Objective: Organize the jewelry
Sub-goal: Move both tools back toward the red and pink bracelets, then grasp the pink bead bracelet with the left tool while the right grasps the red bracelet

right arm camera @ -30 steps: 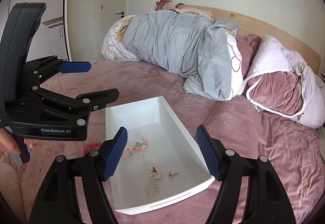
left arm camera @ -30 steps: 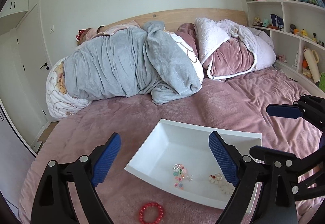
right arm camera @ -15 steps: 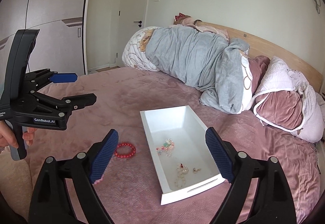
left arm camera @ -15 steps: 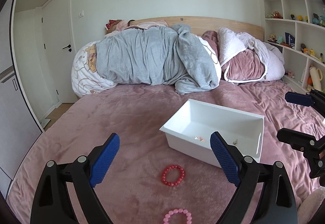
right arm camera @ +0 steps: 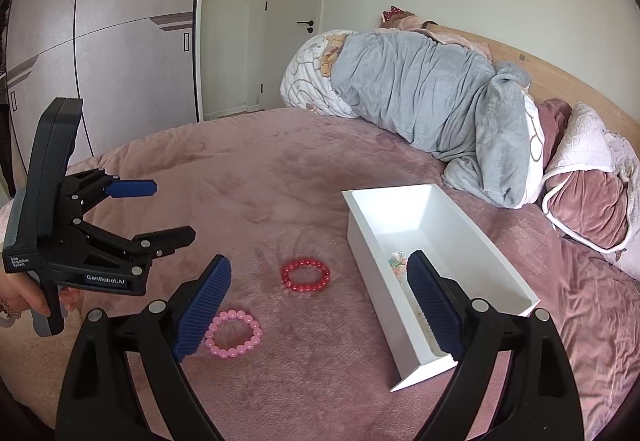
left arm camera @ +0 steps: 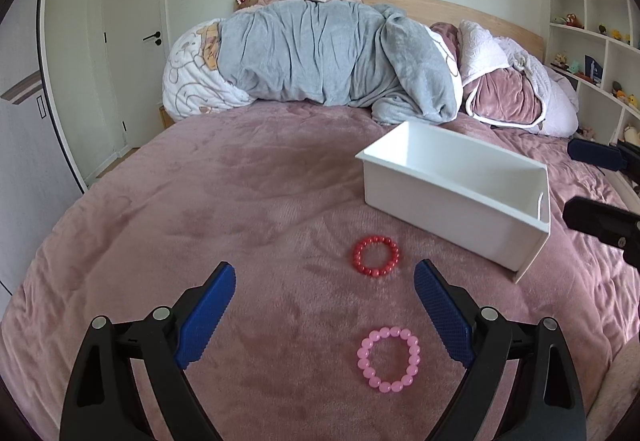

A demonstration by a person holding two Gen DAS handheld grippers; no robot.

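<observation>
Here, on a pink bedspread (left arm camera: pixel 248 201), two handheld grippers hover over loose jewelry
Left gripper (left arm camera: pixel 324 315): jaws spread wide, holding nothing, poised above the bed with both bracelets lying between its blue pads
Right gripper (right arm camera: pixel 318 305): also wide and empty, one finger over the tray's near wall
Pink bracelet (left arm camera: pixel 389 359): flat on the bedspread, nearest the left gripper, well apart from the tray
Red bracelet (left arm camera: pixel 376 256): flat on the bedspread, between the pink one and the tray (left arm camera: pixel 440 197), touching neither
Tray: white, open-topped, a few small pieces inside, though too small and partly hidden to identify
Risk, grasp: beaded rings lying flat on plush fabric give the pads little to bite; a shallow close may pinch the cloth or flick the beads away
Risk, tray: light and resting on a soft surface, it may tip or slide if a finger strikes its wall, spilling what is already sorted
Risk, crowding: the two grippers sit close together and may collide if both reach for one bracelet
</observation>
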